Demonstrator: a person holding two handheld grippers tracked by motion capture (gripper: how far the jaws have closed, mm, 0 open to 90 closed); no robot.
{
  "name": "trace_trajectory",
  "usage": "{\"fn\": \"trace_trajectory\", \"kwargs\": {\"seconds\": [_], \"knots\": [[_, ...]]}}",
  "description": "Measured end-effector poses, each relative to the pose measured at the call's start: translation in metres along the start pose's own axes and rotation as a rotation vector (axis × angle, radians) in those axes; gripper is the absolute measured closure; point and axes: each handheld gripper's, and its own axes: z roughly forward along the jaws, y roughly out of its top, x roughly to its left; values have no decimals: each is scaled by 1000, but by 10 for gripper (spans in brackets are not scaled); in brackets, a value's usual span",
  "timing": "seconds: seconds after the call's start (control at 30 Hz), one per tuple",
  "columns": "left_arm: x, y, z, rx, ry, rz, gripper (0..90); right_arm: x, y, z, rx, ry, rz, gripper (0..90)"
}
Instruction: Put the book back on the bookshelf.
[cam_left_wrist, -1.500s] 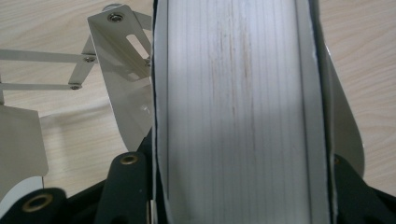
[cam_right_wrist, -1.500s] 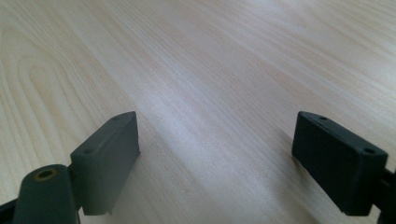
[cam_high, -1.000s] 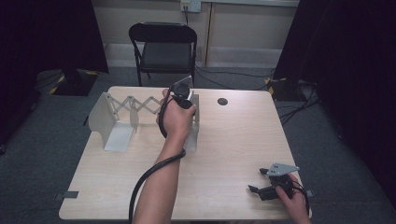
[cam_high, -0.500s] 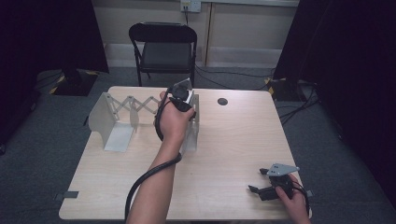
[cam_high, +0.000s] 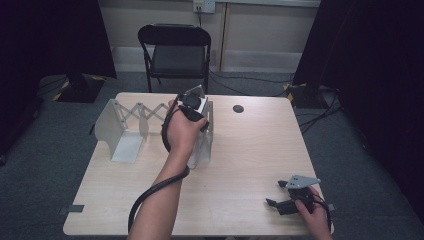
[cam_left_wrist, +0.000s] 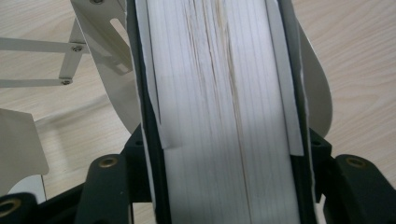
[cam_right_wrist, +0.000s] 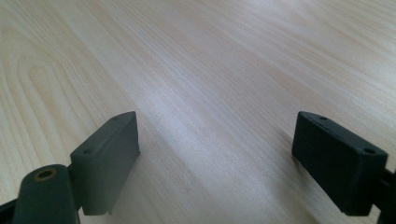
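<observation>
While the left hand-held gripper (cam_high: 194, 104) is easing its jaws apart around the book (cam_left_wrist: 224, 112), which is standing against the right end plate of the expanding rack (cam_high: 125, 127) at the bench's (cam_high: 250, 150) far left, it should be lifting straight up so the book stays upright. The right hand-held gripper (cam_right_wrist: 215, 163) is resting wide open and empty near the right corner.

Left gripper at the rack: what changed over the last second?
The left gripper, at the right end panel of the white metal expandable book rack, has just been opening its jaws; a thick book's white page edges stand between them. The hand barely shifted. The right gripper stayed open, low over the light wooden table.
</observation>
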Motion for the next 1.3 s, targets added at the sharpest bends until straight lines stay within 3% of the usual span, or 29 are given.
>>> {"fn": "trace_trajectory", "kwargs": {"seconds": [0.5, 1.3], "knots": [[0, -11, -7, -11, -19, 25, 382, 0, 0, 0, 0, 0, 0, 146], [-3, -40, -8, -3, -22, 115, 367, 0, 0, 0, -1, -4, 2, 146]]}}
